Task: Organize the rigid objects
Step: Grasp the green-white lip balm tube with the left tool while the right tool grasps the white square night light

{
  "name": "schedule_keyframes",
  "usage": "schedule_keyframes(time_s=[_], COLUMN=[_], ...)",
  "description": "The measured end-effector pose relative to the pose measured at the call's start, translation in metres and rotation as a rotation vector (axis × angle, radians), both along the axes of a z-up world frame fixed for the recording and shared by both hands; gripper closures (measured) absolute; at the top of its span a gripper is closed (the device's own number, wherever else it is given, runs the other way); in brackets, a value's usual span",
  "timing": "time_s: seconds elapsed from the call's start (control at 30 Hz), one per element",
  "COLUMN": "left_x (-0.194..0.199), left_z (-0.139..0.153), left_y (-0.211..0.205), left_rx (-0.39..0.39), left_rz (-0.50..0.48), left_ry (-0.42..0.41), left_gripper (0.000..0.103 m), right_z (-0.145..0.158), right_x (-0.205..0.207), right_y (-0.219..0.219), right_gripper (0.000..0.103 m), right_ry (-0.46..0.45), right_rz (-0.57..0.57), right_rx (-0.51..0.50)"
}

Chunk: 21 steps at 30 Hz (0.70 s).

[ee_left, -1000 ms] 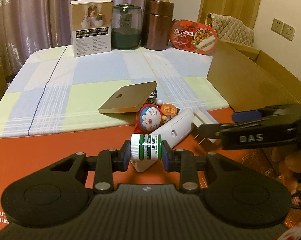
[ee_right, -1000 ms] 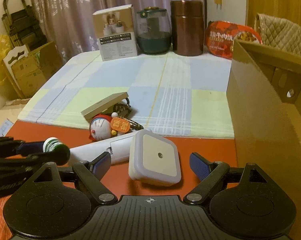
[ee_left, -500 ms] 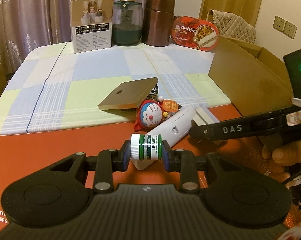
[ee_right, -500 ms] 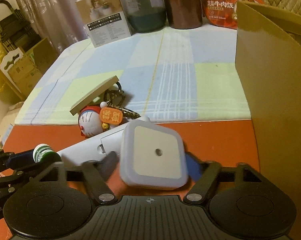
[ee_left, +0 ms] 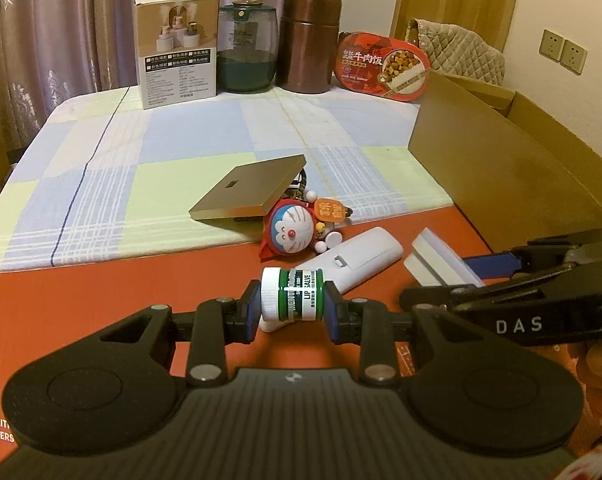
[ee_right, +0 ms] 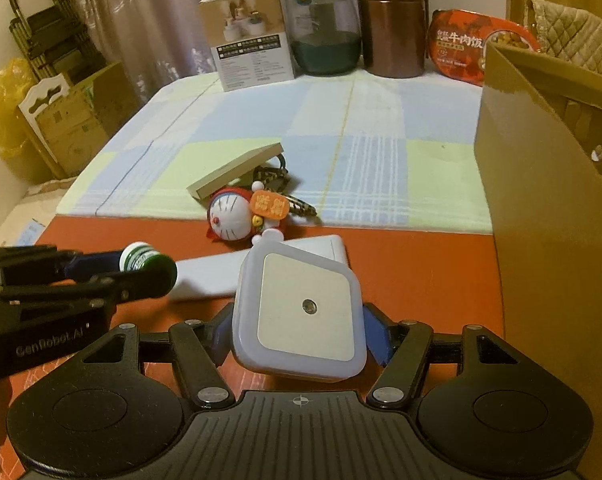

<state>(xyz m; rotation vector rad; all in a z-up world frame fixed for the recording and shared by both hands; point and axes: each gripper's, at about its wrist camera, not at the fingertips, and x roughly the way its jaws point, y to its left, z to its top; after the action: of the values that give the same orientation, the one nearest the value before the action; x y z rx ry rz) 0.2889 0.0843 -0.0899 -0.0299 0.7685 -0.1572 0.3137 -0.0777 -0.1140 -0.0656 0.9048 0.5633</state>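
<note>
Cardboard box [ee_right: 549, 200] cut off right; interior hidden.

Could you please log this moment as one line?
left gripper: shut on lip salve jar | right gripper: just closed on square night light

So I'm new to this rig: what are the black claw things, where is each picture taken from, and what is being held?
They are hand-held grippers, one in each of a person's hands; there is no robot arm. Each carries a camera looking along its two fingers, so each picture shows its own gripper at the bottom and the other one at the side.

The left gripper is clamped on a small green lip salve jar. The right gripper has just closed its jaws on a square white night light.

Still lying on the red surface and checked cloth: a white remote, a blue cat toy and a flat gold box. A cardboard box stands at the right.
</note>
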Motion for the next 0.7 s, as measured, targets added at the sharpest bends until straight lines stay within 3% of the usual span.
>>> schedule_keyframes(time_s=[0.7], left_x=[-0.019], left_z=[0.029], left_y=[-0.006], left_rx=[-0.013], left_rz=[0.01], left_ry=[-0.036], left_gripper=[0.076], right_z=[0.049], right_x=[-0.017], right_y=[-0.018], right_gripper=[0.041], right_ry=[-0.097], right_rz=[-0.024], right_rx=[0.016])
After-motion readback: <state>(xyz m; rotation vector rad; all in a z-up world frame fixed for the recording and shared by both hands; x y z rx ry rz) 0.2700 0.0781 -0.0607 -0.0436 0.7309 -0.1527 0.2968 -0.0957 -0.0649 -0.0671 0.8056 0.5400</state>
